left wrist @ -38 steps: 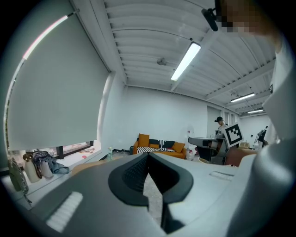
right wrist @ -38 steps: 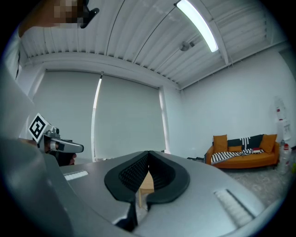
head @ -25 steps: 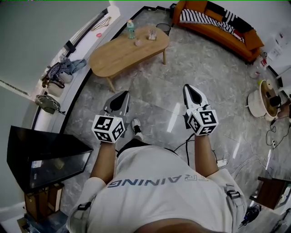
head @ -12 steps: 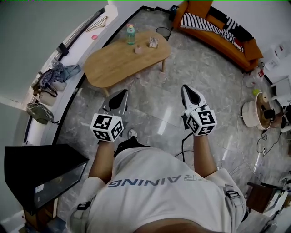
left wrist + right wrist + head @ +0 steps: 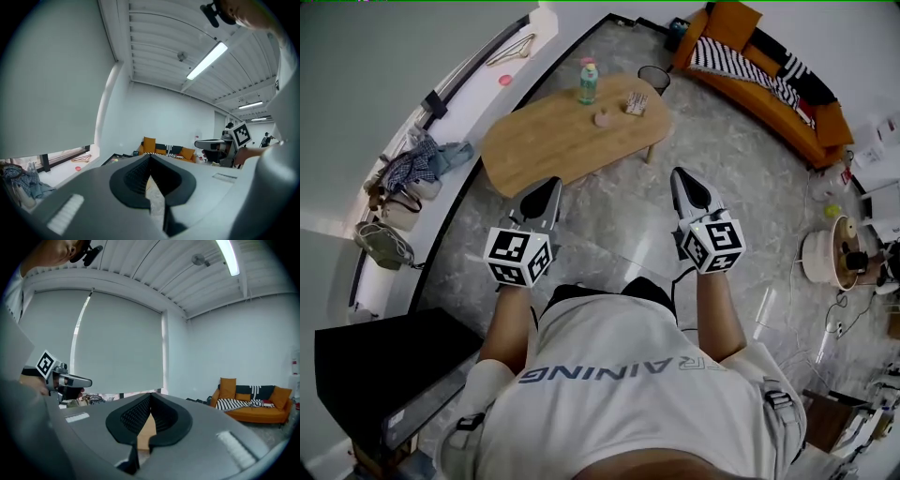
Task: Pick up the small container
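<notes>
Nothing of the job is done yet, I'd say. The oval wooden tabletop (image 5: 553, 150) stands ahead of the person, and both tongs hang in the air by its near edge, touching nothing on it. The left tongs (image 5: 547, 186) and the right tongs (image 5: 681, 178) are each closed tip to tip and empty. Toward the tabletop's far side stands a green bottle (image 5: 588, 82). A little nearer its middle sits the small container (image 5: 602, 118), pinkish and untouched. The approach, the opening, the grasp and the lift are all left.
</notes>
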The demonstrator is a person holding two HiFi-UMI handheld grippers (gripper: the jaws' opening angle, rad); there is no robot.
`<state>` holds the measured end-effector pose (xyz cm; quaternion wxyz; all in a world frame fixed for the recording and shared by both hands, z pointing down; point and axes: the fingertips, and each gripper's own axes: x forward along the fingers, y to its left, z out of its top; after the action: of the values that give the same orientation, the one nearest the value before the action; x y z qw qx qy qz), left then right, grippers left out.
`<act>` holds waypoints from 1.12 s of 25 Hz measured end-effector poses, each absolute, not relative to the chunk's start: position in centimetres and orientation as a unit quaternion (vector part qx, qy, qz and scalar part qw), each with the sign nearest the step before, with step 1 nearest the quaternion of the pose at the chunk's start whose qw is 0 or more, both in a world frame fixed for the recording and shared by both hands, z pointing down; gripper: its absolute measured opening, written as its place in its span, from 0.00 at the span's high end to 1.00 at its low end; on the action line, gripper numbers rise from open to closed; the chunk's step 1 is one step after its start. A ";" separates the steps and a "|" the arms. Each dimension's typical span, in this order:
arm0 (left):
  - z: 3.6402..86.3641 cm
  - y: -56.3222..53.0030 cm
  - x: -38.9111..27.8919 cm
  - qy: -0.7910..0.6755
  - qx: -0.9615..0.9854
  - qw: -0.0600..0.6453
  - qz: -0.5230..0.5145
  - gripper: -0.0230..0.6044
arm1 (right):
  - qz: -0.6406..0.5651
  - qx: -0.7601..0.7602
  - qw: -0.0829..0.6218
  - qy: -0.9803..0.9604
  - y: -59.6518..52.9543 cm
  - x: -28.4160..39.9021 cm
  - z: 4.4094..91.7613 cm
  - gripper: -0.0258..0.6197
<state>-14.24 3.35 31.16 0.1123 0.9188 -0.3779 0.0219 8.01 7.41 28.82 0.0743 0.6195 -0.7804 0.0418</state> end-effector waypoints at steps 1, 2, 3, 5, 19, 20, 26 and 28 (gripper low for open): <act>31.1 2.5 -14.0 -0.376 0.919 0.113 0.022 0.97 | 0.043 0.619 0.075 -0.781 6.6 8.1 29.0 0.94; 31.2 1.7 -13.7 -0.375 0.920 0.113 0.024 0.97 | 0.043 0.618 0.075 -0.781 5.8 8.3 29.1 0.94; 31.3 0.9 -13.4 -0.374 0.920 0.113 0.026 0.97 | 0.044 0.618 0.075 -0.781 4.9 8.6 29.3 0.94; 31.7 -0.7 -12.7 -0.375 0.919 0.115 0.029 0.97 | 0.050 0.617 0.073 -0.782 3.1 9.3 29.9 0.94; 33.1 -16.8 -3.6 -0.449 0.883 0.117 0.075 0.97 | 0.078 0.552 0.062 -0.828 -16.7 18.8 32.5 0.94; 33.2 -18.2 -2.5 -0.455 0.879 0.121 0.074 0.97 | 0.081 0.548 0.066 -0.830 -18.1 19.9 32.9 0.94; 34.0 -24.8 3.6 -0.468 0.870 0.129 0.088 0.97 | 0.095 0.535 0.081 -0.836 -25.3 25.9 34.5 0.94; 34.4 -26.1 4.3 -0.471 0.867 0.137 0.092 0.97 | 0.100 0.531 0.085 -0.837 -27.0 26.7 35.2 0.93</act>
<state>4.35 -26.13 34.43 0.1370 0.8666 -0.4708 0.0923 26.73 -26.98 35.21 0.0845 0.5306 -0.8374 0.1000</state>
